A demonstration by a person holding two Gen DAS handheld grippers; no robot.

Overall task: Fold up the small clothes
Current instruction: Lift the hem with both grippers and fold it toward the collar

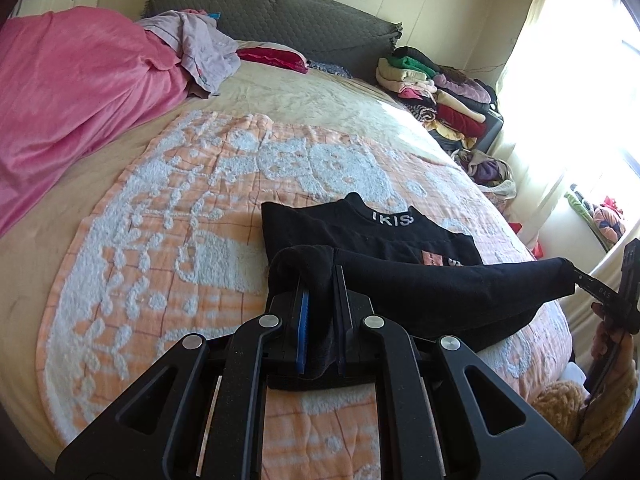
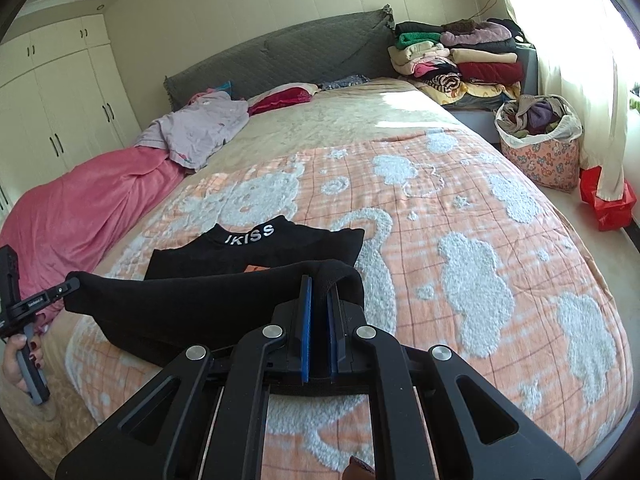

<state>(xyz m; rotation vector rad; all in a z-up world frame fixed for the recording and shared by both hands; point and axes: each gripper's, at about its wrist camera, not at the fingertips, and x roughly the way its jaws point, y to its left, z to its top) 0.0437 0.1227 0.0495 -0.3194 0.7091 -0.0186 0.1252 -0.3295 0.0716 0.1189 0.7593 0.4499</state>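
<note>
- The left gripper is clamped on one bottom corner of a black top, dark cloth bunched between its blue-lined jaws and spilling back over the mechanism.
- The right gripper is clenched the same way on the opposite bottom corner, a fold of the same fabric wrapped over its tips.
- Between the two, the lifted hem runs as a taut band from one gripper to the other, raised off the bed; this is the long axis of the held edge, and it lies crosswise to both grippers' pointing direction.
- Ahead of both grippers, the rest of the top lies flat on the orange-and-white blanket, its collar, lettered in white, pointing away toward the grey headboard.
- Judged from this layout, the fold turns on carrying the hem straight forward, away from the person and toward the collar; both hands look about equally near it, so neither leads.
- A hand with painted nails grips the left tool's handle at the edge of the right wrist view.
- Further out, a pink quilt is heaped at the bed's left side, well apart from the top, and stacked folded clothes sit at the far right corner beside a floral bag.
</note>
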